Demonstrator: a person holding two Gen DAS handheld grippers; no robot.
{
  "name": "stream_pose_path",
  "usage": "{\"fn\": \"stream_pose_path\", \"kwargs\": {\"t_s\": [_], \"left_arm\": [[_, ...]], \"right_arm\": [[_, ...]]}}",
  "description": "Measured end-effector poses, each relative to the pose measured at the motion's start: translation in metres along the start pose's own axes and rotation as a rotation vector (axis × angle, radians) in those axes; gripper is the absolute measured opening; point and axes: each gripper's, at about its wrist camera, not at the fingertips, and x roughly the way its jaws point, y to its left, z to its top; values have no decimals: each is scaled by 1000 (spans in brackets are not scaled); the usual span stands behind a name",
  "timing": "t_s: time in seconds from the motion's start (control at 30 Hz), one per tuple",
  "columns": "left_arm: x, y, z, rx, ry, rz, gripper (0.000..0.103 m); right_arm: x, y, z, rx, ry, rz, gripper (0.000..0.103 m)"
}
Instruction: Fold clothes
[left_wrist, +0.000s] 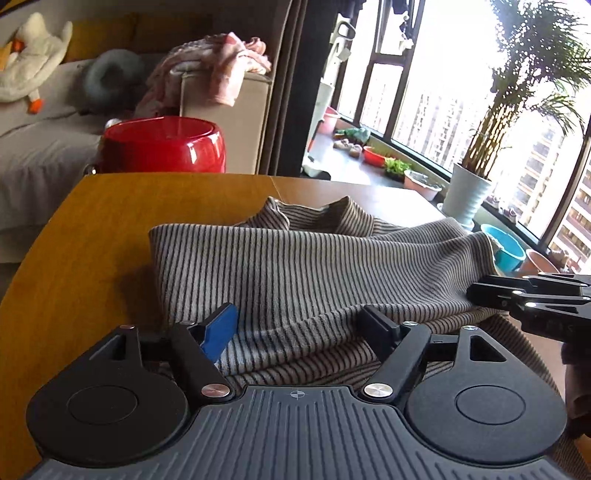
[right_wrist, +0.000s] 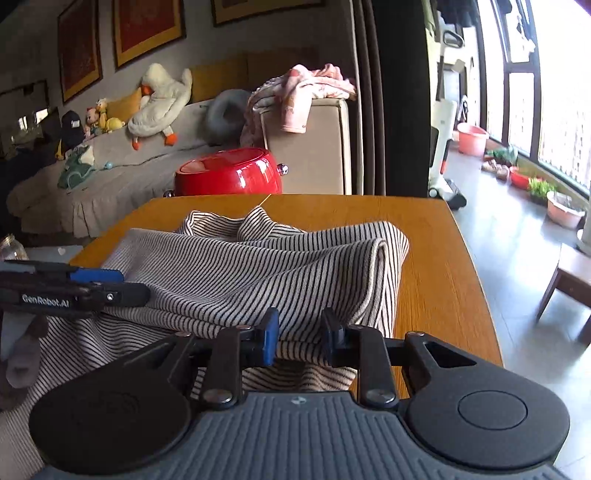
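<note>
Striped knitwear (left_wrist: 295, 266), a beige garment with thin dark lines, is lying across the middle of both wrist views, bunched into a thick fold on the orange-brown wooden bench (left_wrist: 92, 229). Its collar is standing up at the far side, toward the upper centre of the frame, and a lower layer of the same cloth is spilling over the near edge.

In the left wrist view the left gripper (left_wrist: 301, 326) is sitting at the bottom centre with its jaws spread wide apart, the blue pad on one finger and the black finger on the other resting against the raised fold without pinching it. In the right wrist view the right gripper (right_wrist: 299, 334) is at the bottom centre with a narrower gap, and a band of cloth is lying between its pads (whether they are truly pinching it I cannot tell).

Each gripper is also showing at the side of the other's view, low against the garment.

Beyond the bench a glossy red tub (left_wrist: 162, 146) is standing, with a sofa (left_wrist: 44, 147) carrying a white plush goose (left_wrist: 33, 61) in the upper left, and a potted palm (left_wrist: 469, 192) by the windows at the right.
</note>
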Motion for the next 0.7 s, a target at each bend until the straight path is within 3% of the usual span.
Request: {"fn": "stream_pose_path", "kwargs": {"t_s": [0.1, 0.2, 0.3, 0.43, 0.53, 0.7], "left_arm": [[0, -8, -3, 4, -10, 28, 85], [-5, -10, -4, 4, -18, 32, 89], [-9, -6, -4, -16, -24, 21, 89], [-17, -6, -2, -16, -24, 15, 92], [-12, -2, -3, 11, -15, 33, 91], [-11, 9, -1, -9, -20, 12, 89]], "right_arm": [[17, 3, 10, -69, 3, -55, 23], [21, 4, 18, -51, 12, -76, 24], [4, 6, 19, 36, -10, -28, 27], [-13, 11, 10, 146, 8, 147, 36], [-6, 18, -6, 96, 75, 133, 40], [-11, 12, -19, 52, 83, 113, 41]]}}
